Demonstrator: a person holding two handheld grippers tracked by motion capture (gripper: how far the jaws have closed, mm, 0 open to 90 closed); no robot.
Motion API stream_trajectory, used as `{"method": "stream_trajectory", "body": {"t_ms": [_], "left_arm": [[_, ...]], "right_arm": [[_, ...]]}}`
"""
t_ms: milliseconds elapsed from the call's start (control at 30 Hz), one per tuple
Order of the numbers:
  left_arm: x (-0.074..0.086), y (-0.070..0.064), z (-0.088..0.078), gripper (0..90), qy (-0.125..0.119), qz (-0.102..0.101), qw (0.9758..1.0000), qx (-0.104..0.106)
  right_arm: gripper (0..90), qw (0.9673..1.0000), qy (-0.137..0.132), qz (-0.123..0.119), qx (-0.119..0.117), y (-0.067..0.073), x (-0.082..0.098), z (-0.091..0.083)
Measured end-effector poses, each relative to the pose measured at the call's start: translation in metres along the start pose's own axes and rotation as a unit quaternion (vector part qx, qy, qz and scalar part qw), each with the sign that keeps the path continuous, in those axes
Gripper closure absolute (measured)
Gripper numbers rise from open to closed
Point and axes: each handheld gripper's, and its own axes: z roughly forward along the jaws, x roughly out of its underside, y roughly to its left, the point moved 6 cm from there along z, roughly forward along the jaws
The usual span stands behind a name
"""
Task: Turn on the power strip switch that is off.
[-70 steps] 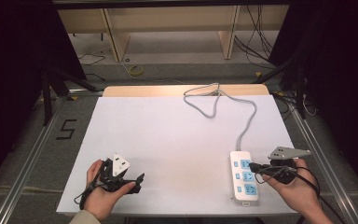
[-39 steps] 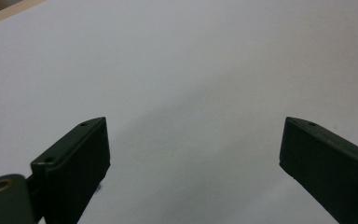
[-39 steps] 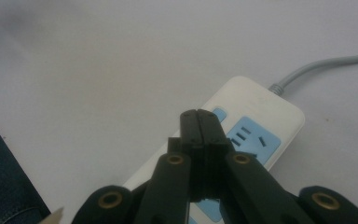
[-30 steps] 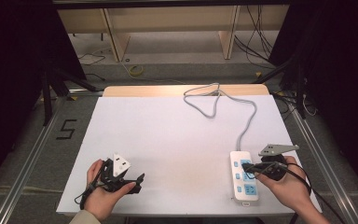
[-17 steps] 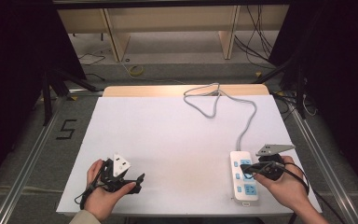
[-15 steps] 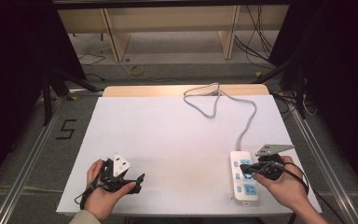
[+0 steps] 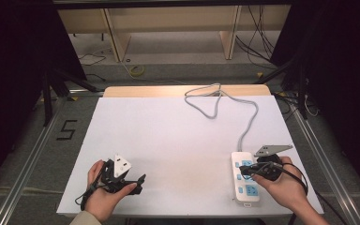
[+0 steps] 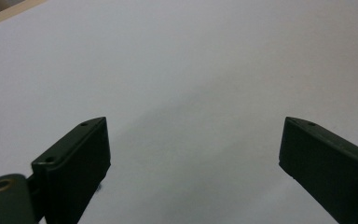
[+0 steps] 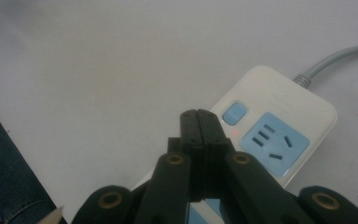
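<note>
A white power strip (image 7: 243, 180) with blue socket faces lies near the front right of the white table (image 7: 178, 136). In the right gripper view the strip (image 9: 303, 107) shows a blue switch (image 9: 235, 113), a blue socket face (image 9: 272, 140) and a small red light beside the jaw tips. My right gripper (image 7: 244, 170) is shut with nothing in it, its tips (image 9: 198, 115) over the strip's top next to the switch. My left gripper (image 7: 139, 180) rests at the front left, open, with bare table between its jaws (image 8: 193, 154).
The strip's grey cable (image 7: 243, 126) runs back in loops to the table's far edge. A wooden shelf unit (image 7: 168, 23) and loose cables lie on the floor beyond the table. A dark blue trouser leg (image 9: 9, 177) shows past the table's edge in the right gripper view.
My right gripper has moved left and a little down onto the power strip, its tips now by the switch. The left gripper has stayed still.
</note>
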Motion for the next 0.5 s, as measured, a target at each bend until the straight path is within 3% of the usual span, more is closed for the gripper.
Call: {"method": "stream_trajectory", "body": {"t_ms": [500], "left_arm": [[-0.0001, 0.0003, 0.0001, 8.2, -0.001, 0.001, 1.0000, -0.001]], "right_arm": [[90.0, 0.9998, 0.020, -0.001, -0.004, 0.0013, -0.0014, 0.0075]]}}
